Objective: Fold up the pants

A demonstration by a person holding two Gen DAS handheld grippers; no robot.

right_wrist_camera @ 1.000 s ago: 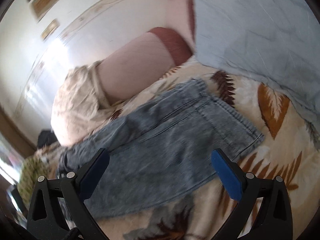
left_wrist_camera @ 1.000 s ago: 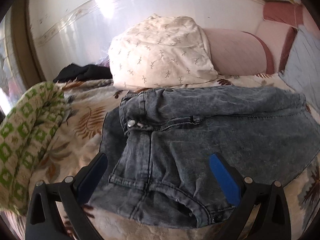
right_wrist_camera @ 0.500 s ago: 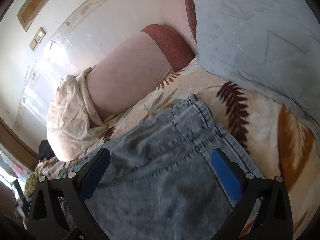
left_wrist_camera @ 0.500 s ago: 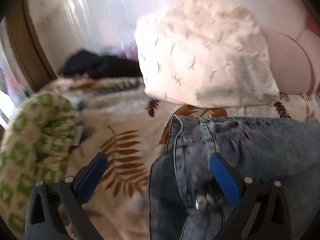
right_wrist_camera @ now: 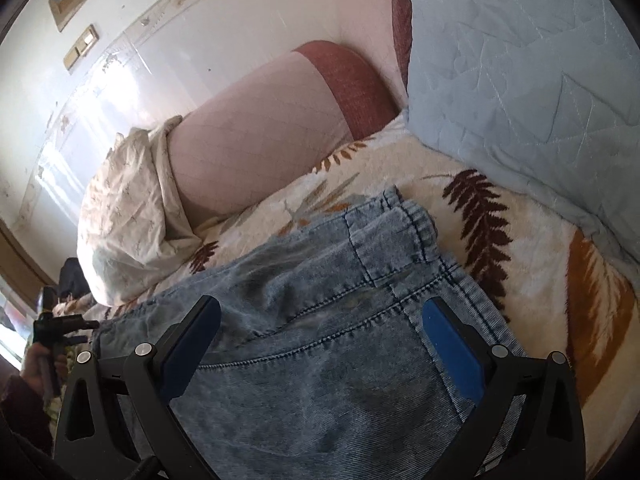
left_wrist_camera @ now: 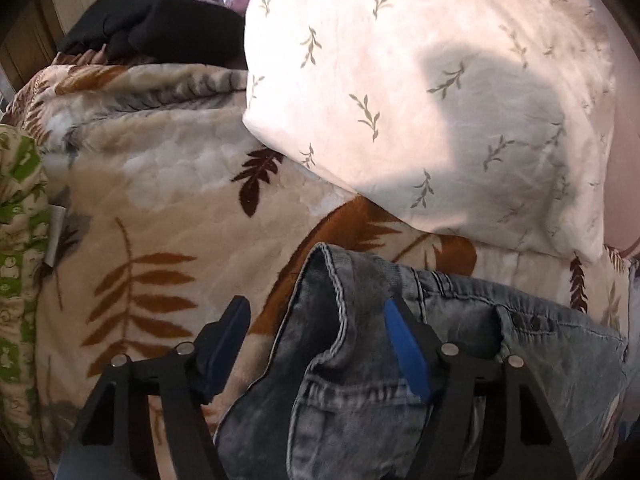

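Note:
Grey-blue denim pants lie folded on a leaf-print blanket. In the left wrist view my left gripper is partly open; its jaws straddle the upstanding waistband corner without closing on it. In the right wrist view the pants fill the foreground. My right gripper is wide open low over the denim, just short of the hem corner, with nothing between its fingers. The left gripper also shows far left there.
A white leaf-print pillow lies just beyond the waistband. Black clothing is at the back left, a green-patterned cloth at the left edge. A pink bolster and a light blue quilted cushion border the right side.
Both grippers have moved forward and down along the pants. The left now straddles the waistband corner and its jaws have narrowed. The right is closer to the hem corner, still wide open.

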